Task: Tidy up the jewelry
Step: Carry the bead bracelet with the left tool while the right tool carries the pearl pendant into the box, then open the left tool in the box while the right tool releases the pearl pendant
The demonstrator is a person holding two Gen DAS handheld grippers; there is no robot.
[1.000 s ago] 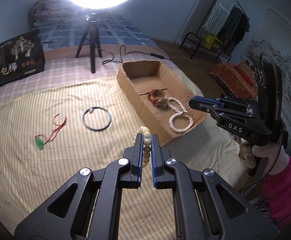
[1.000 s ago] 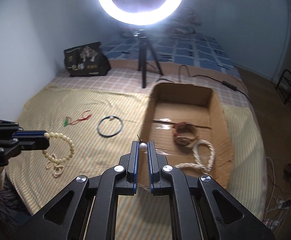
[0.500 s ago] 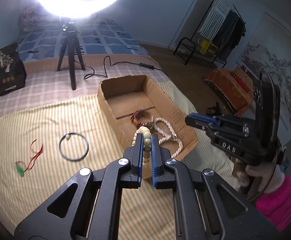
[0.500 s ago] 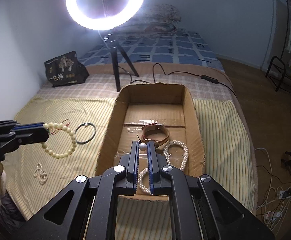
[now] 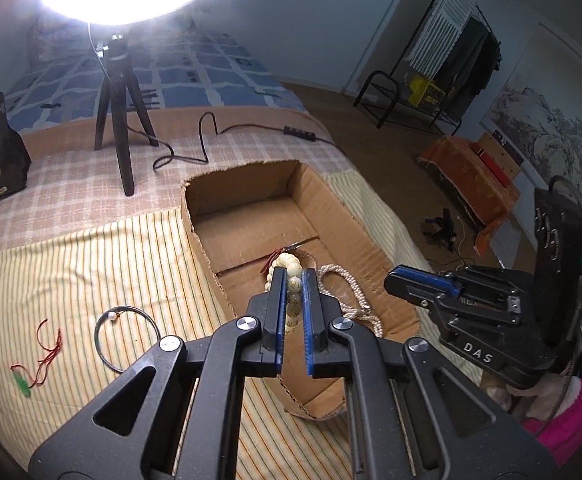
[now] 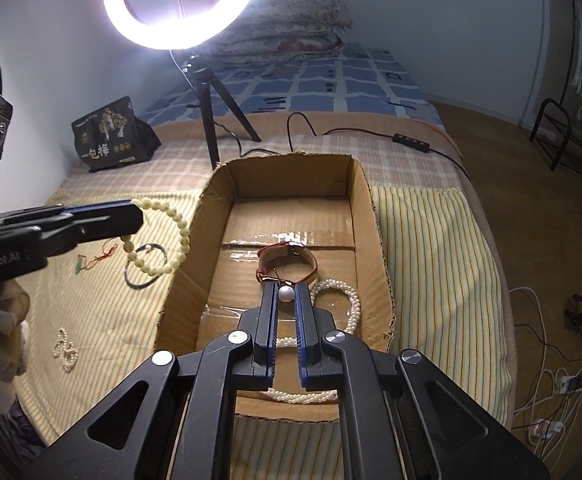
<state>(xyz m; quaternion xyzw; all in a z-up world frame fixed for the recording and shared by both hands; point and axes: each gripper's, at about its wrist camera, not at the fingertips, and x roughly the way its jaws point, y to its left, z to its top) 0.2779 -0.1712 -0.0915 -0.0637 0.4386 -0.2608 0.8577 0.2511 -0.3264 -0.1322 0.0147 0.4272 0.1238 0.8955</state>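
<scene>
Both claws have swung over the box (image 6: 375, 240) — left claw (image 5: 294, 280) grips the bead bracelet (image 6: 171, 236), right claw (image 6: 286, 293) pinches a pearl (image 6: 286, 293); releasing early, I'd drop beads onto the bed.

Cream bead bracelet (image 6: 163, 236); brown cardboard box (image 6: 365, 208); yellow-striped sheet (image 6: 427, 240).

- Cardboard box (image 6: 365, 216) sits on the bed (image 6: 431, 240).
- Pearl necklace (image 6: 349, 300) lies inside the box.
- Bangle (image 5: 125, 336) lies left of the box.
- Tripod (image 6: 211, 120) stands behind.
</scene>
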